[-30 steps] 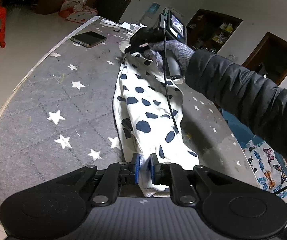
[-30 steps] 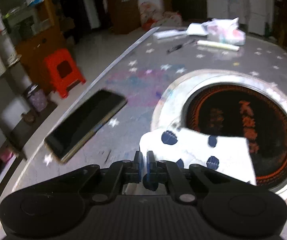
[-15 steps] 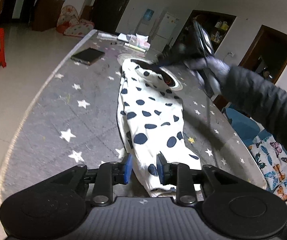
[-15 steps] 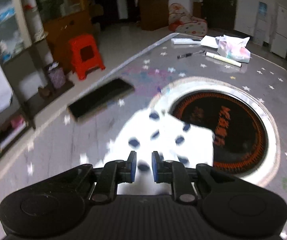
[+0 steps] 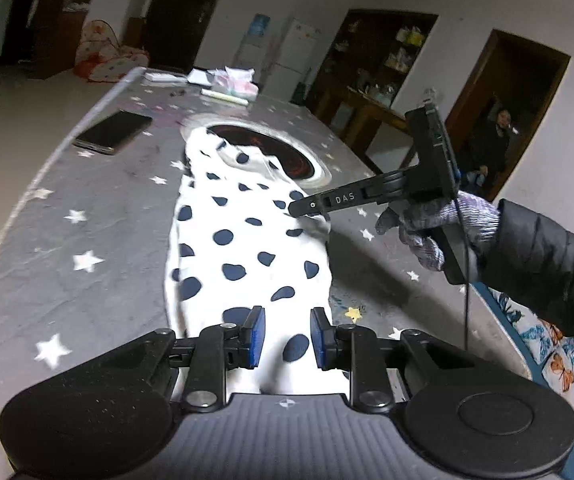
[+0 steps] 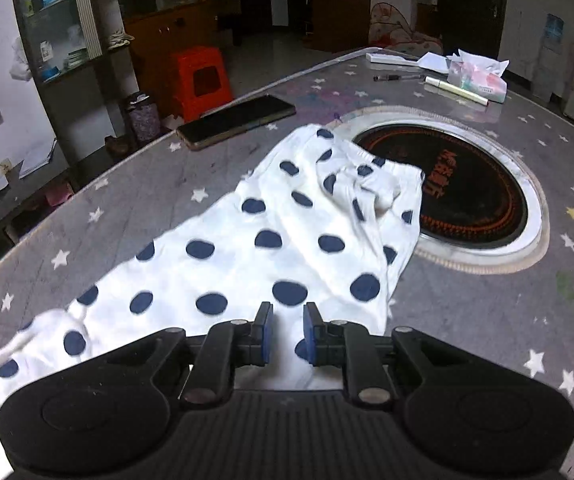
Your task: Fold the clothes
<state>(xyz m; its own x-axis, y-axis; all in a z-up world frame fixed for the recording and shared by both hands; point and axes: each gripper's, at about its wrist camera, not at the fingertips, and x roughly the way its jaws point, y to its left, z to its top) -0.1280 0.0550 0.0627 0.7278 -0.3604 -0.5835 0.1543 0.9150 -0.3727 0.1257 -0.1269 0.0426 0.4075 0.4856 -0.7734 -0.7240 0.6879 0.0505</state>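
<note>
Left wrist view: a grey star-printed table (image 5: 87,208) is seen, along which a white garment with dark blue dots (image 5: 243,248) is laid lengthwise, its far end lapping a round inset burner (image 5: 287,152). A phone (image 5: 113,132) lies well apart. The left gripper (image 5: 283,336) is parted above the near hem, nothing held. The right gripper (image 6: 285,332) is likewise parted, empty, over the cloth.
</note>
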